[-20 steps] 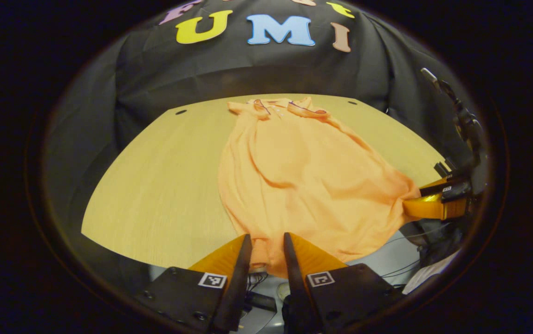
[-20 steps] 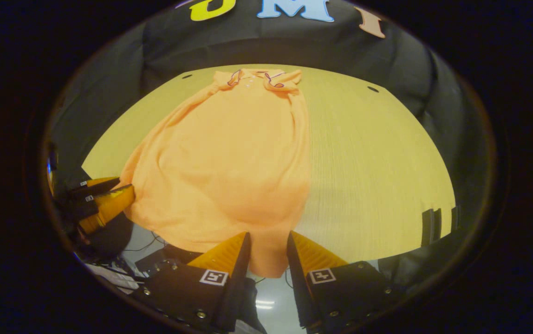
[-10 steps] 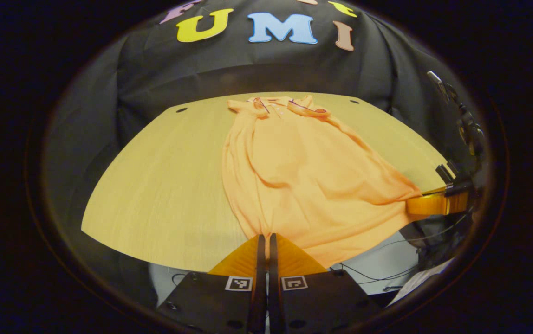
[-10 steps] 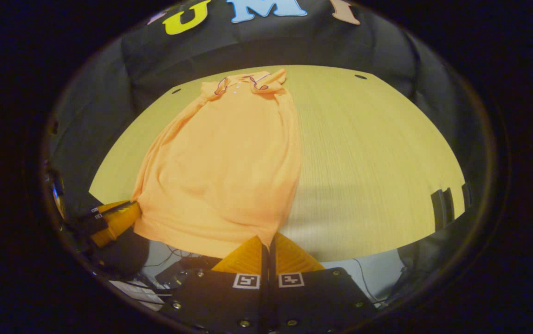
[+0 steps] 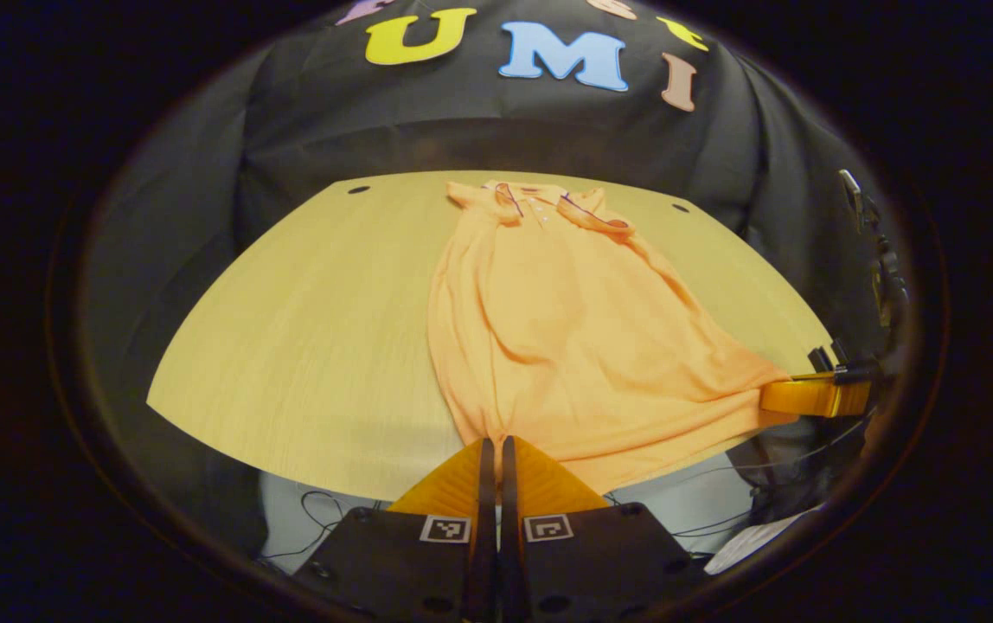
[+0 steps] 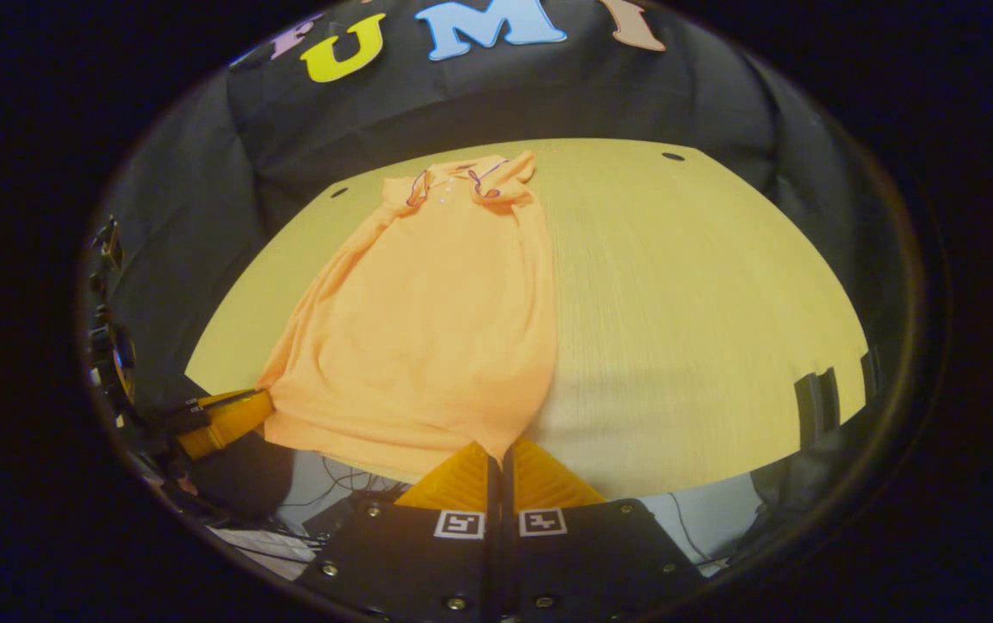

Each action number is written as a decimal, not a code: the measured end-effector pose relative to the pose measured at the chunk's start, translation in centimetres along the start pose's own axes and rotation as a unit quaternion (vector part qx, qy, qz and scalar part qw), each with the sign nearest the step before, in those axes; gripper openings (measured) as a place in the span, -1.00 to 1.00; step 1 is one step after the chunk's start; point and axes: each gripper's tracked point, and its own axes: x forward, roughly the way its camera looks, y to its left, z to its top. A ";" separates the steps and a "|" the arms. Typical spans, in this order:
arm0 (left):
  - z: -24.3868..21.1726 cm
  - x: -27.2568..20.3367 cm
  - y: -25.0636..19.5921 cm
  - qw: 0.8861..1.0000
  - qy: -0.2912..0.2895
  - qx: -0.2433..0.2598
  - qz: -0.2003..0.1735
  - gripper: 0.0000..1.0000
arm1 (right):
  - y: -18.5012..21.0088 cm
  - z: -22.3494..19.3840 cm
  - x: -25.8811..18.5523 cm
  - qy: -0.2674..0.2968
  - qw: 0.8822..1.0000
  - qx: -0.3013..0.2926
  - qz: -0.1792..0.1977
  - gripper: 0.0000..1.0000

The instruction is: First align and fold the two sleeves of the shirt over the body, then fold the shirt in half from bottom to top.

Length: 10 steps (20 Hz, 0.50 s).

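Both hand-held grippers, open a second ago, now pinch the orange shirt's (image 5: pixel 566 337) near hem: the left hand-held gripper (image 5: pixel 490 446) at its left corner, the right hand-held gripper (image 6: pixel 497 450) at its right. Collar lies far across the worktop (image 5: pixel 306 346).

Nothing here is showing words, brands or numbers that can be read. The shirt (image 5: pixel 566 337) is showing no legible print. A pair of small square black-and-white coded markers (image 5: pixel 445 529) is sitting on the body of the left gripper (image 5: pixel 491 443), and another pair (image 6: pixel 460 523) on the right gripper (image 6: pixel 497 448); these are carrying patterns, not letters or digits.
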 end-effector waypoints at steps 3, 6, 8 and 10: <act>2.2 -0.5 -0.5 1.000 -0.022 0.005 0.004 -0.83 | 0.0 2.4 -0.8 -0.023 0.999 -0.023 0.009 -1.00; 4.6 -0.7 -0.9 0.999 -0.041 0.018 0.007 -0.83 | 0.0 4.2 -1.5 -0.035 0.999 -0.036 0.010 -1.00; 6.4 -0.6 -1.0 0.998 -0.055 0.024 0.006 -0.84 | 0.2 5.4 -1.8 -0.042 0.998 -0.037 0.011 -0.99; 8.3 -0.4 -1.0 0.998 -0.066 0.023 0.001 -0.84 | 0.3 6.7 -1.9 -0.050 0.998 -0.037 0.010 -1.00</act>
